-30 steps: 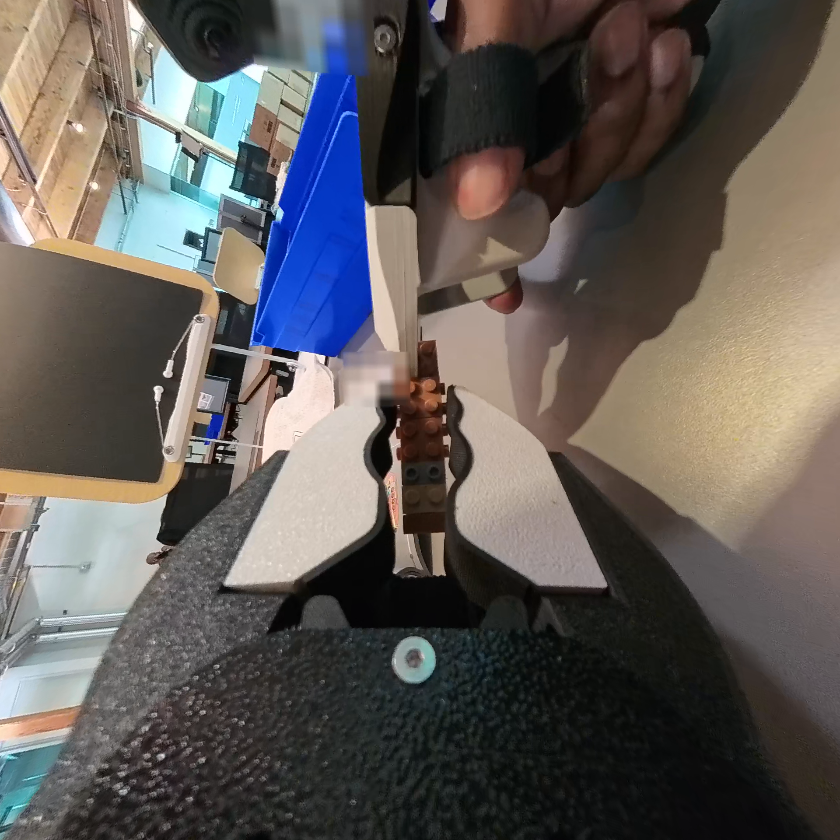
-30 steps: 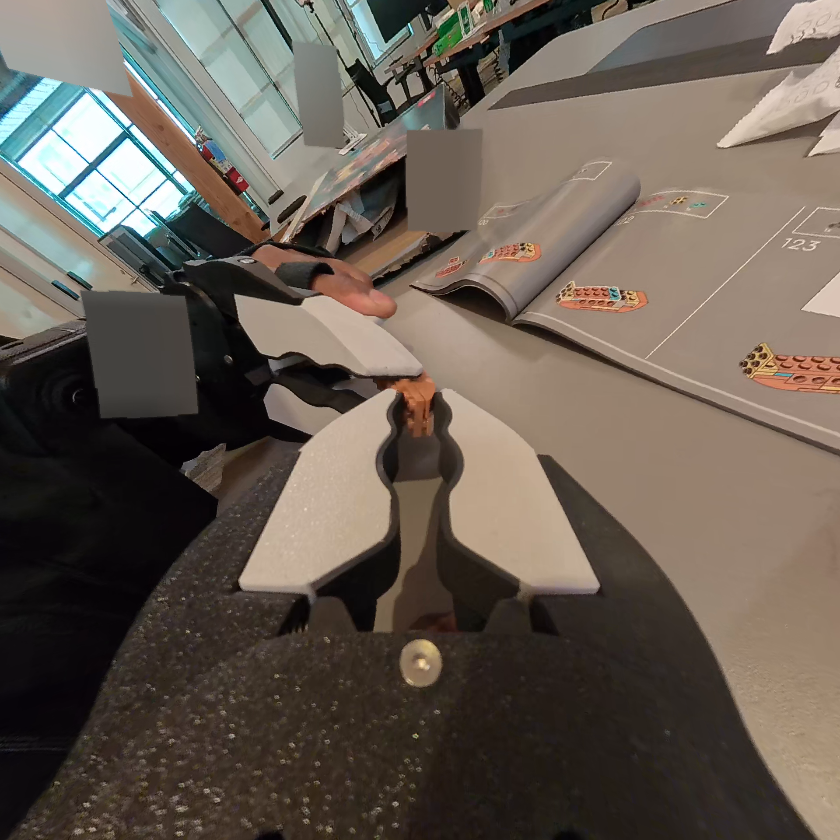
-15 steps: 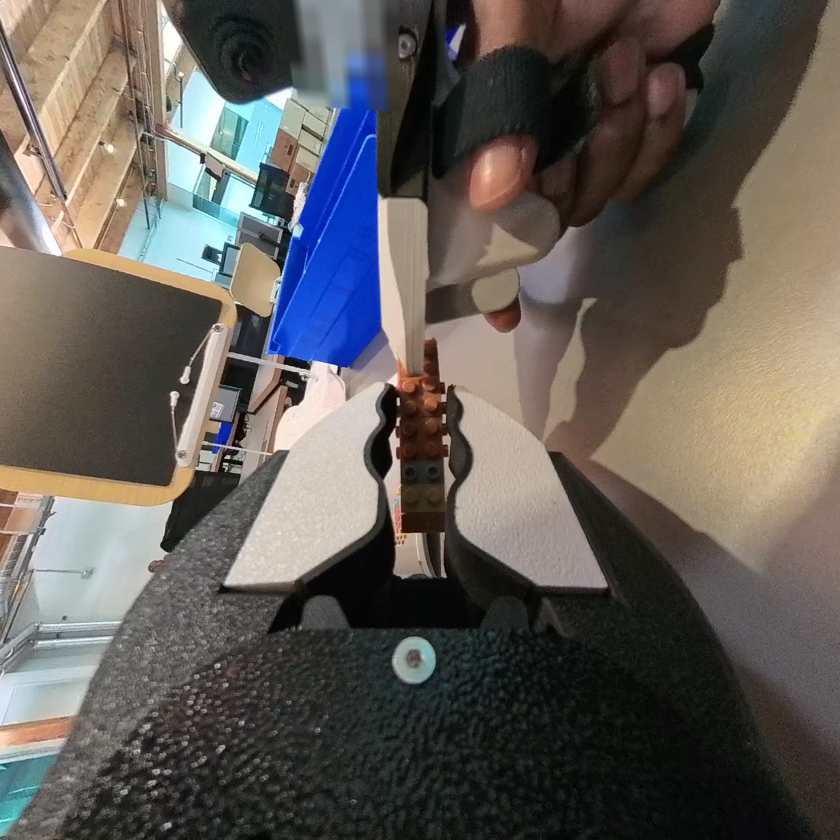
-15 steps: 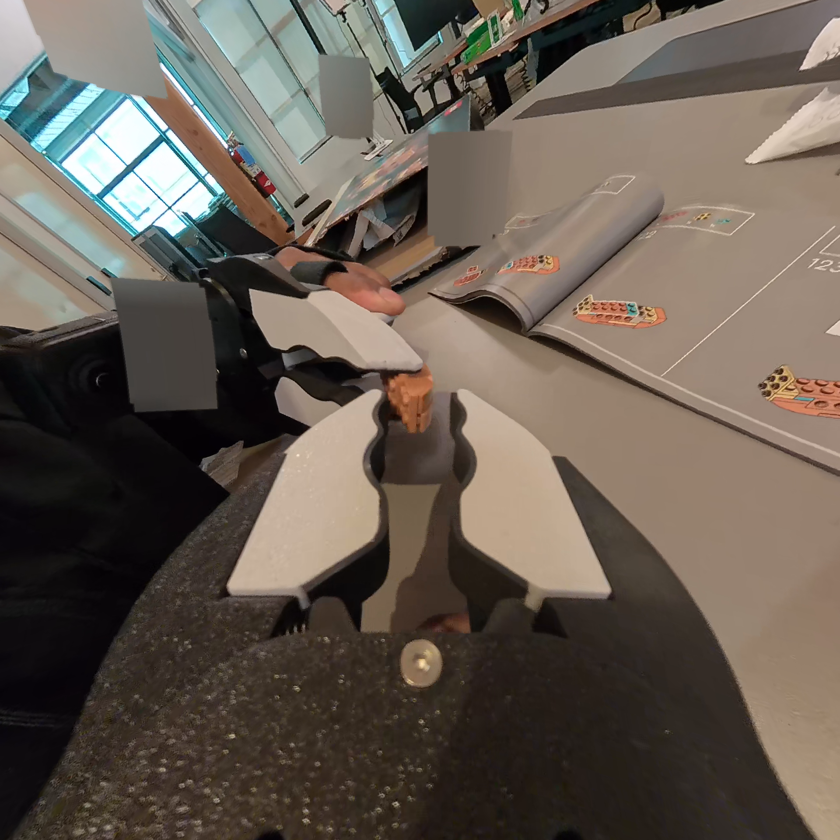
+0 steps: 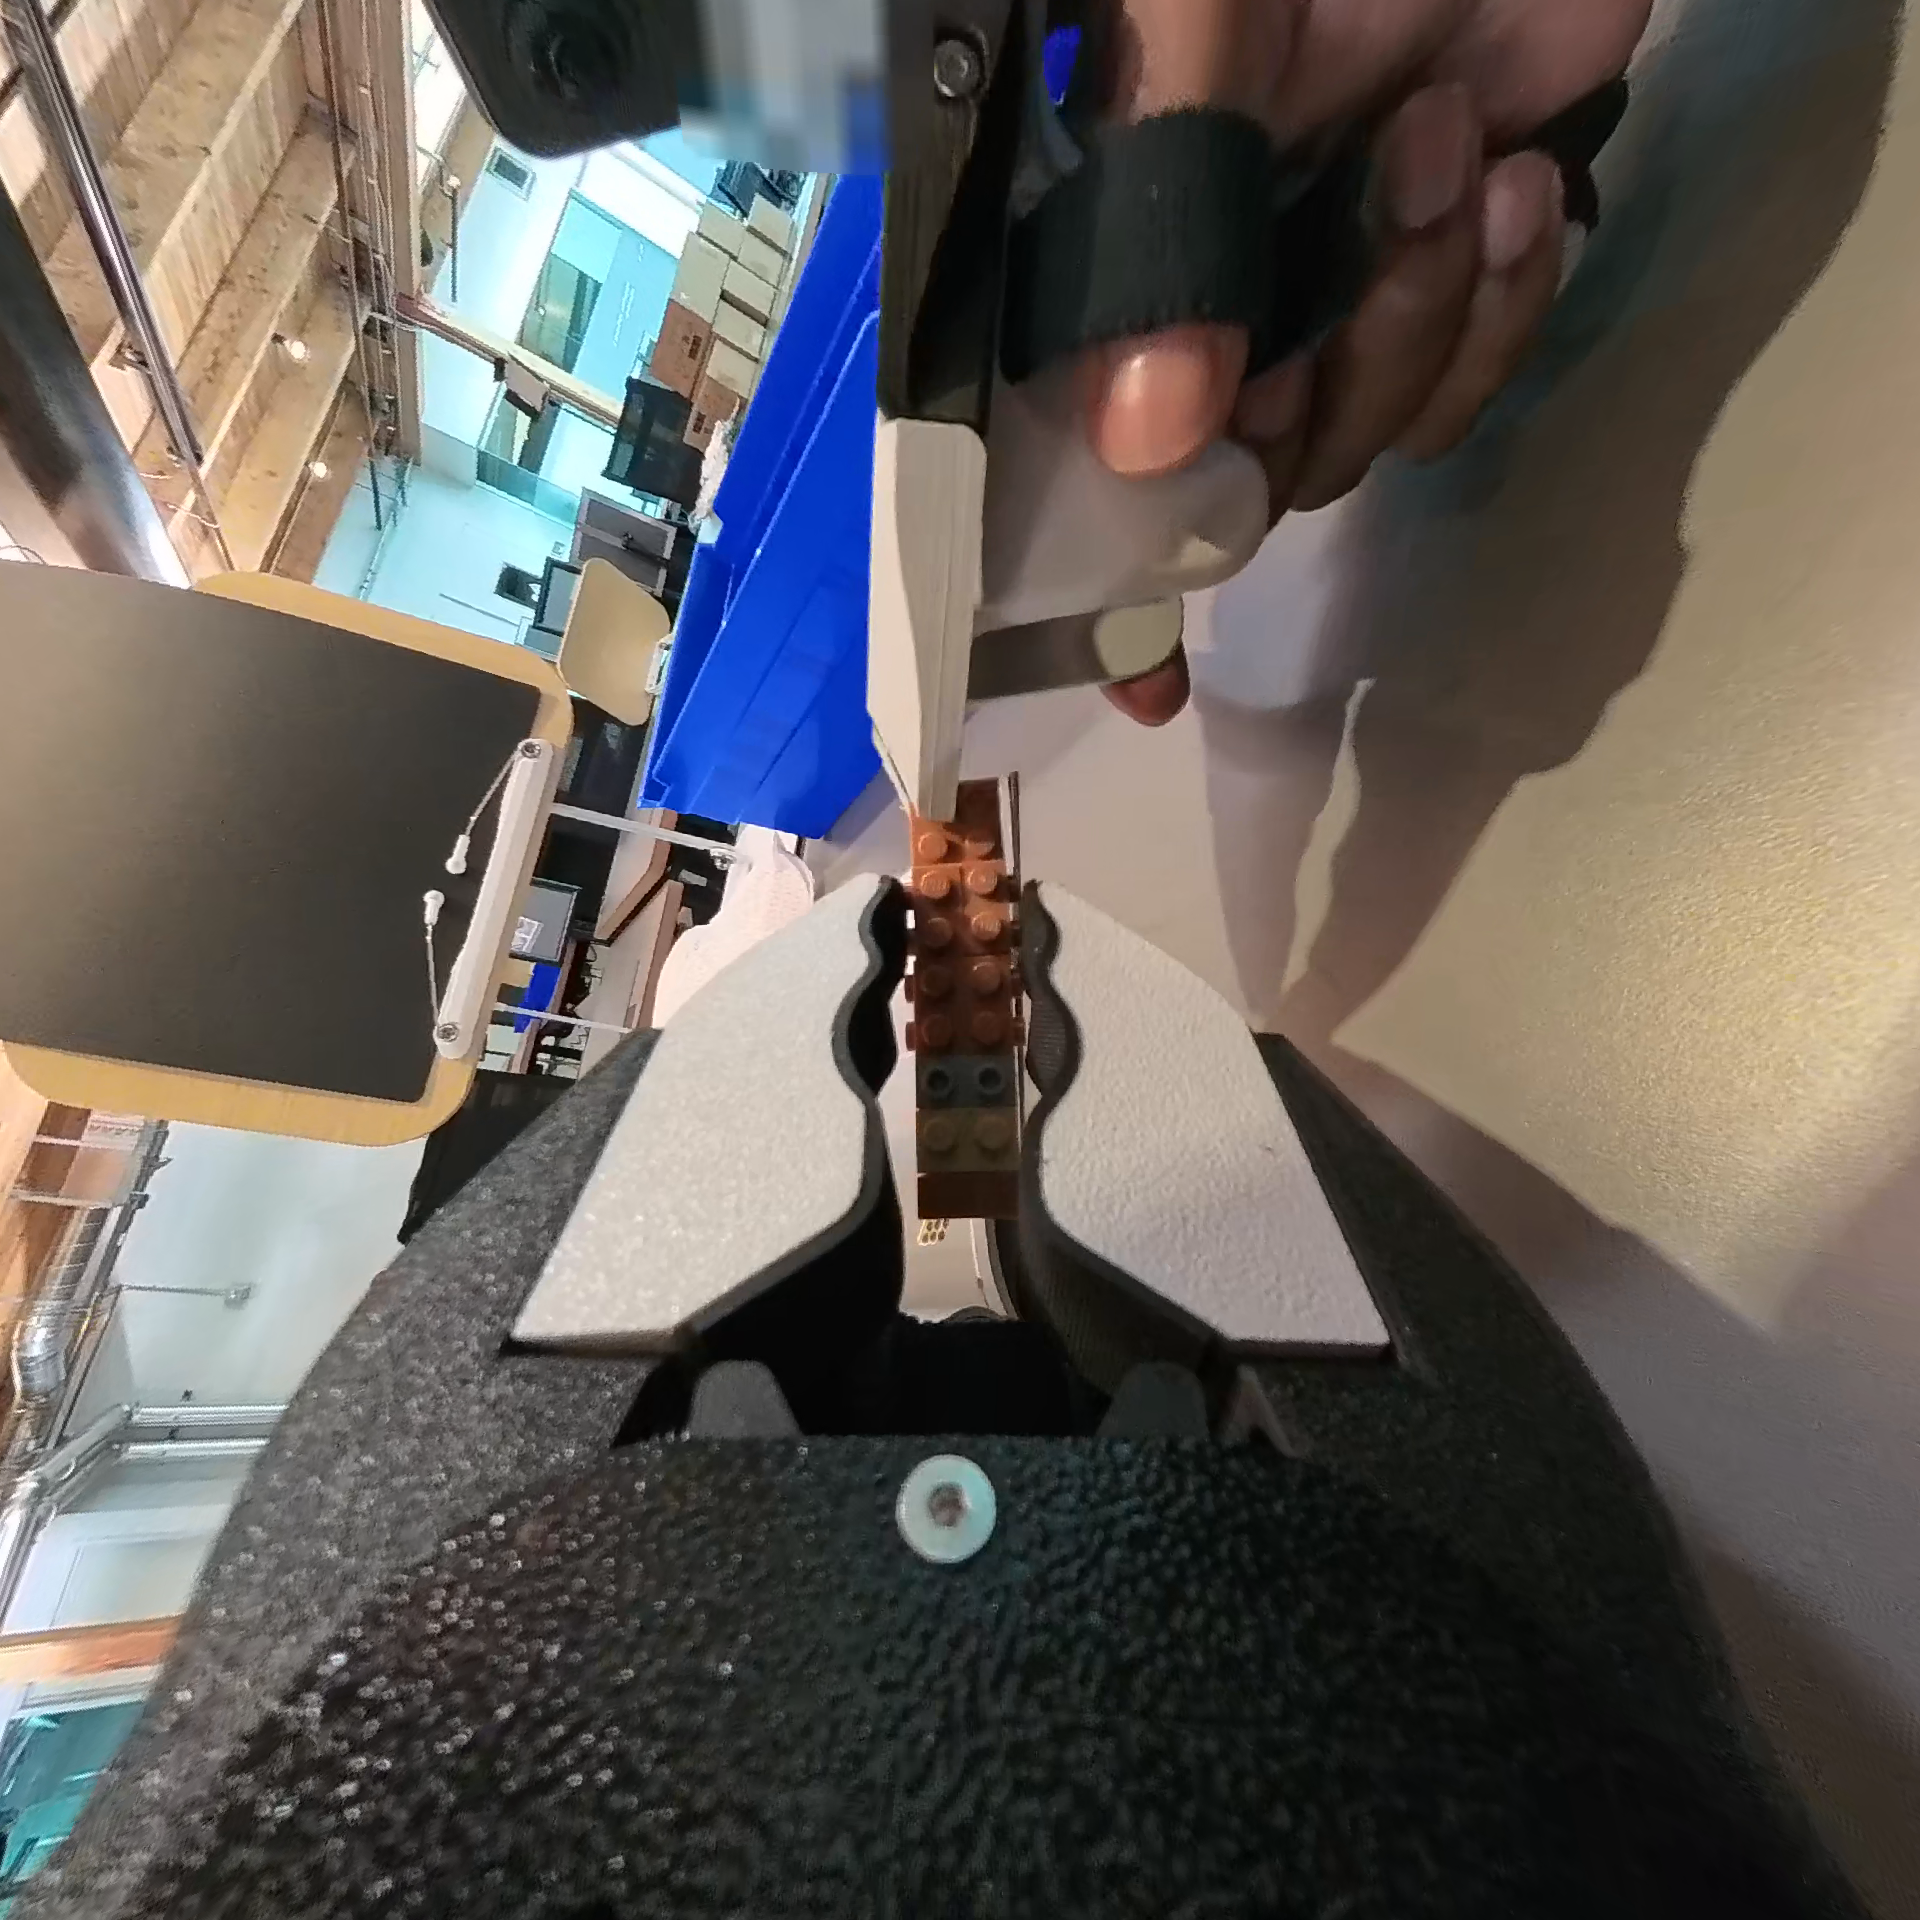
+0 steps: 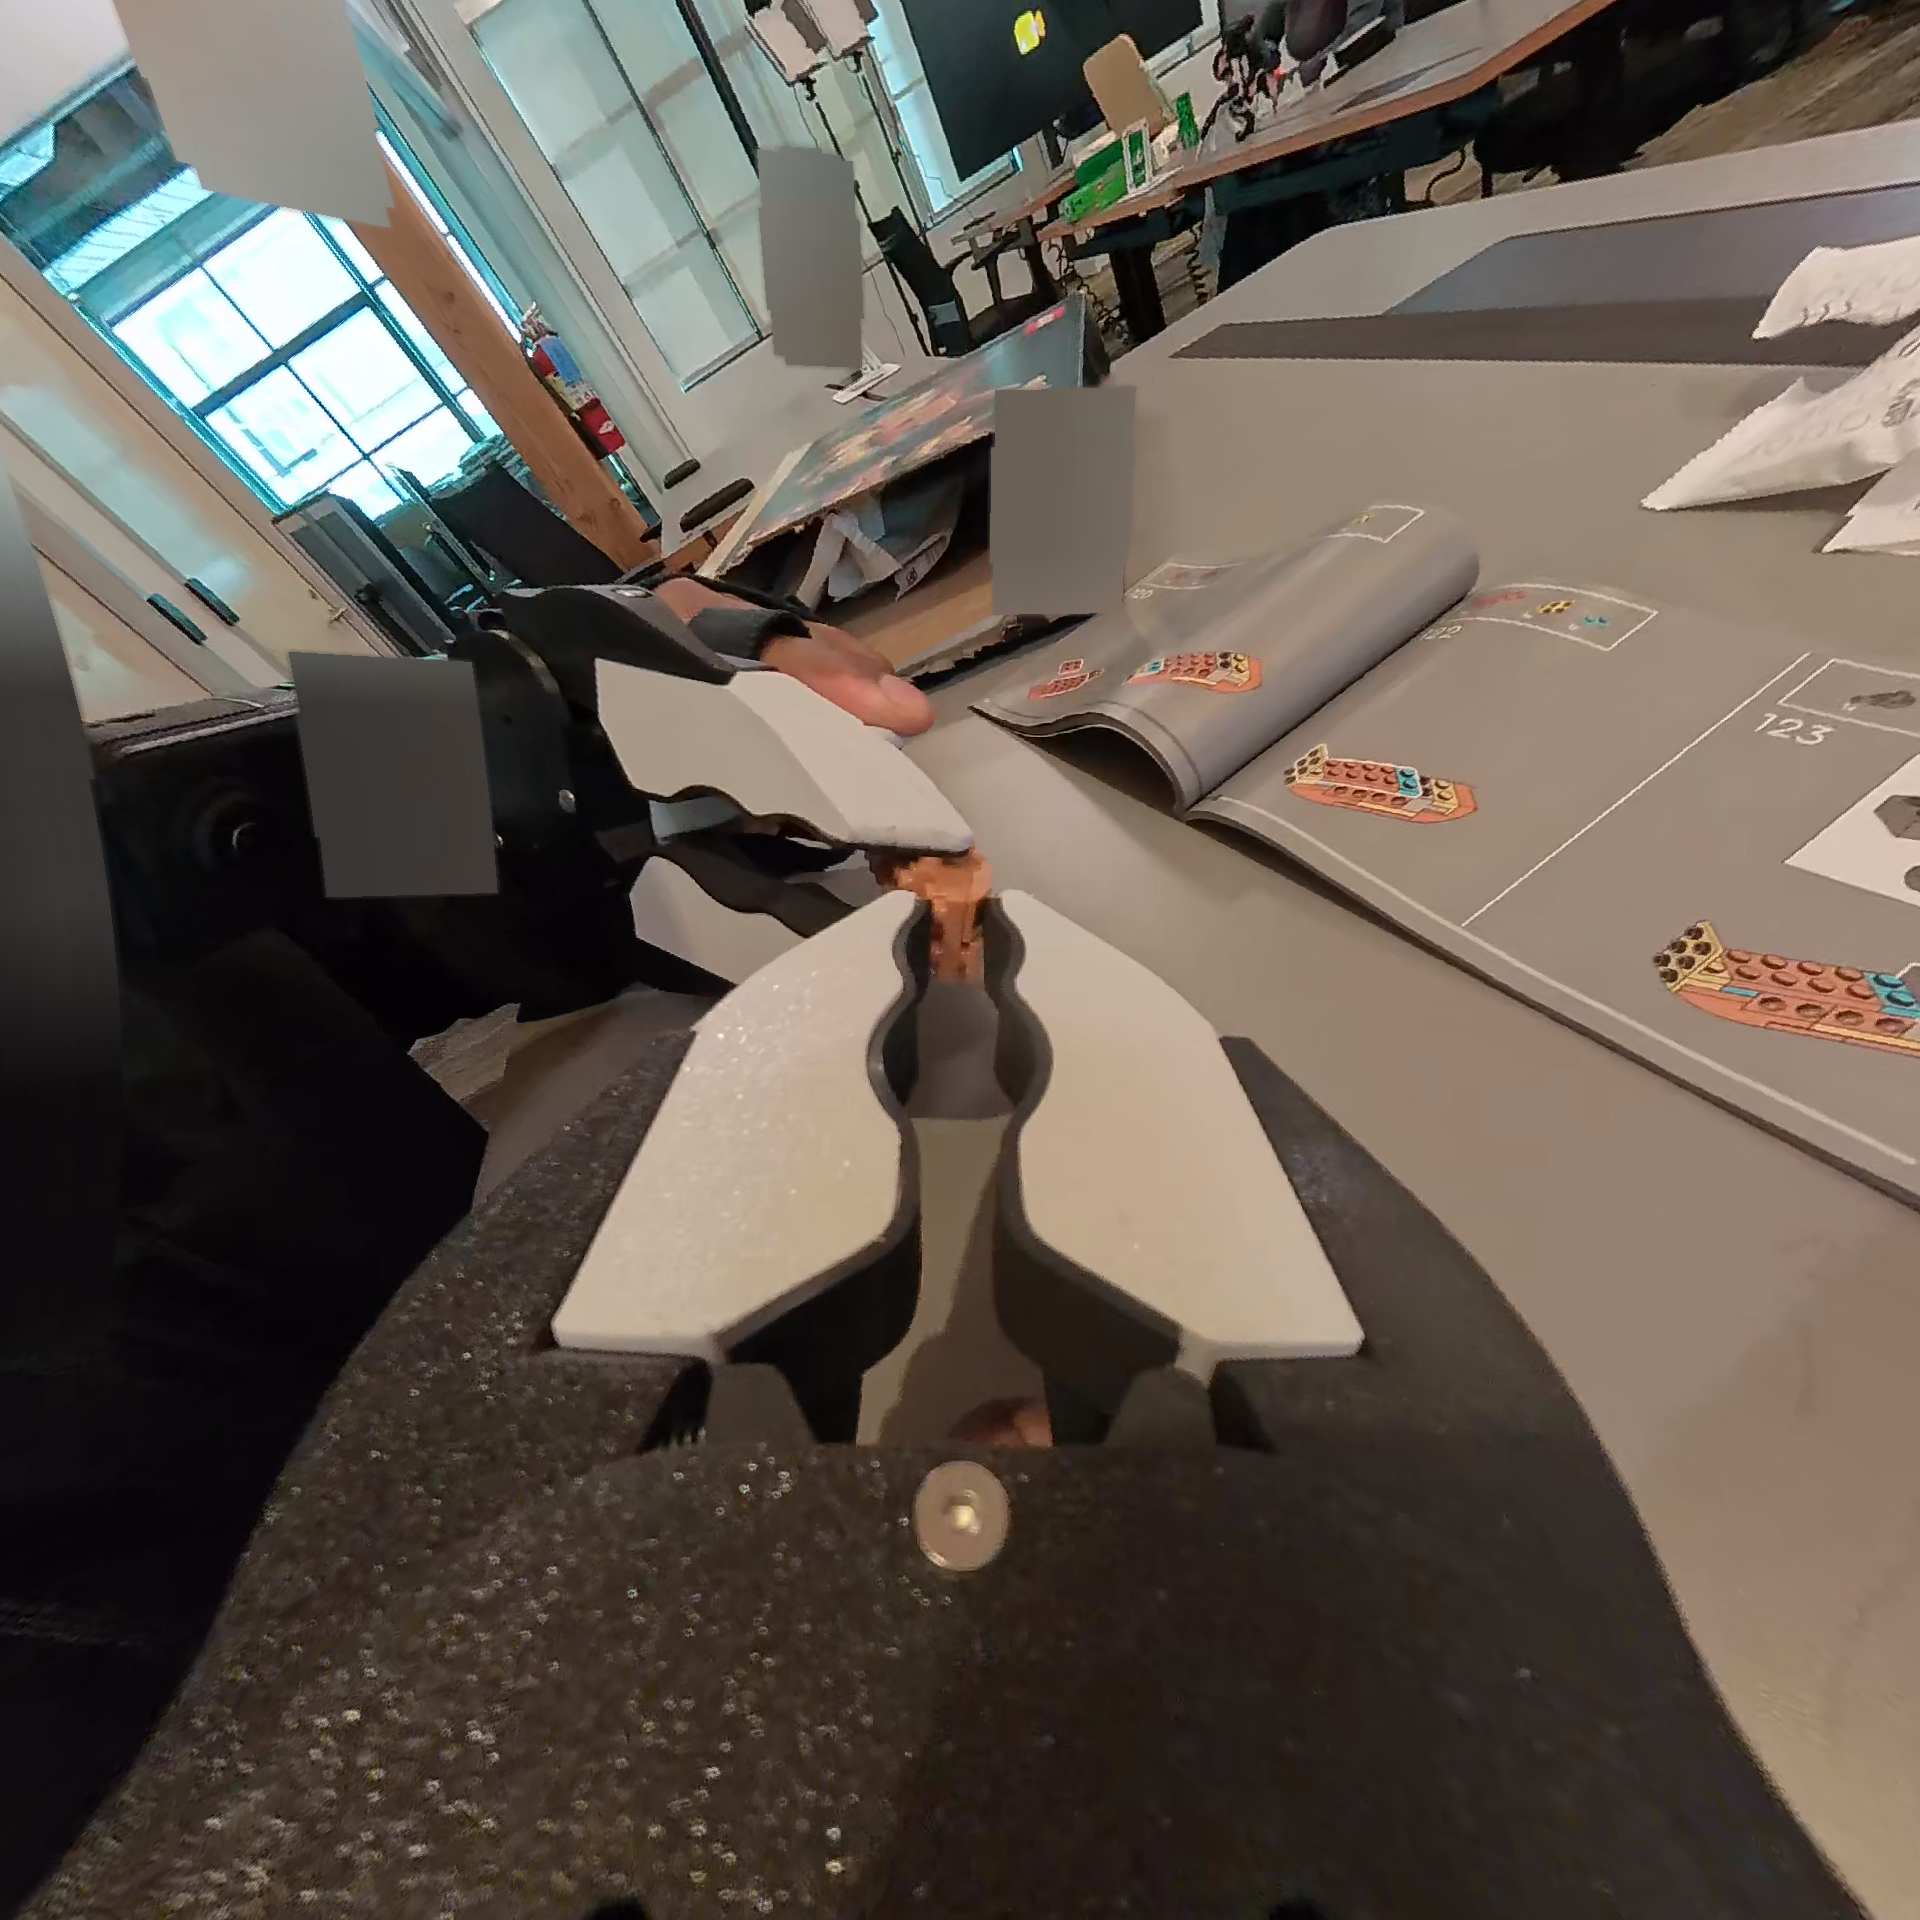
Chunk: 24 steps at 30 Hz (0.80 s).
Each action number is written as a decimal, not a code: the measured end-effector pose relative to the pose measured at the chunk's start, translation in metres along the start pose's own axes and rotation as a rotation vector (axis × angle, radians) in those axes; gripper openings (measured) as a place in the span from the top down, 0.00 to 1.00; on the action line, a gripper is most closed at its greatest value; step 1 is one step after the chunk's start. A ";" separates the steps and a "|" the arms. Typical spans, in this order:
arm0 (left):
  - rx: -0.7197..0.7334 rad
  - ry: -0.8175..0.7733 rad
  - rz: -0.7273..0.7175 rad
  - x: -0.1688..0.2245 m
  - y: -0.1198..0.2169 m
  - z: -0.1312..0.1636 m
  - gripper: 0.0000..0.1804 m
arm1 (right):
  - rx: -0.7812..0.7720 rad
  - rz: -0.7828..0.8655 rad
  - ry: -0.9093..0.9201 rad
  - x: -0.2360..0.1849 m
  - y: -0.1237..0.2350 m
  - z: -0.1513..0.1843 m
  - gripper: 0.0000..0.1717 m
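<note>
My left gripper (image 5: 961, 894) is shut on a long brown brick assembly (image 5: 966, 997) with a dark grey and a tan piece near its back end. The pads press on both its sides. My right gripper (image 5: 930, 795) comes in from above in the left wrist view and meets the assembly's far, orange-brown end. In the right wrist view my right gripper (image 6: 961, 916) is shut on that orange-brown end (image 6: 954, 940). The left gripper (image 6: 904, 862) reaches in from the left, holding the same assembly above the grey table (image 6: 1351, 1143).
An open instruction booklet (image 6: 1455, 748) lies on the table to the right. White bags (image 6: 1818, 447) lie at the far right. Blue bins (image 5: 790, 540) and a black wood-edged panel (image 5: 229, 831) are behind. A person's hand (image 5: 1299, 312) grips the right tool. Less than 4 cm separates the two grippers' tips.
My right gripper's jaws spread around the assembly's end half a second ago and have come together on it again. The left gripper has kept its hold throughout.
</note>
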<state>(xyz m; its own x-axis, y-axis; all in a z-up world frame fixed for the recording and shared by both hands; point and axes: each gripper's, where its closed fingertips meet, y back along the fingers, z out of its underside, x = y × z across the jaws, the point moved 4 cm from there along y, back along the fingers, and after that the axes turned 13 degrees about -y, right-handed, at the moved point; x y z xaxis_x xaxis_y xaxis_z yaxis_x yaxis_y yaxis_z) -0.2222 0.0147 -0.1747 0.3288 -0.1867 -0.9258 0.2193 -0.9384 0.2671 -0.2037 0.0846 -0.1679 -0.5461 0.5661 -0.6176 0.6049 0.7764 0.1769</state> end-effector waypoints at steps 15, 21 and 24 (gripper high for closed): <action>0.013 0.218 0.159 0.009 -0.008 0.011 0.89 | -0.049 0.041 -0.019 0.012 -0.004 0.004 0.83; 0.051 0.516 0.341 0.015 -0.009 0.021 0.89 | -0.083 0.027 0.192 0.015 -0.001 0.003 0.80; 0.119 0.677 0.419 0.014 -0.007 0.019 0.89 | -0.120 0.025 0.283 0.013 -0.002 0.008 0.80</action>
<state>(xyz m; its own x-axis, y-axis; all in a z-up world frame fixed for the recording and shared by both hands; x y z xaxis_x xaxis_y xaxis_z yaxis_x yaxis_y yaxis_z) -0.2369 0.0133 -0.1952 0.8560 -0.3490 -0.3814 -0.1324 -0.8612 0.4908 -0.2074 0.0878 -0.1824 -0.6815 0.6273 -0.3770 0.5567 0.7787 0.2895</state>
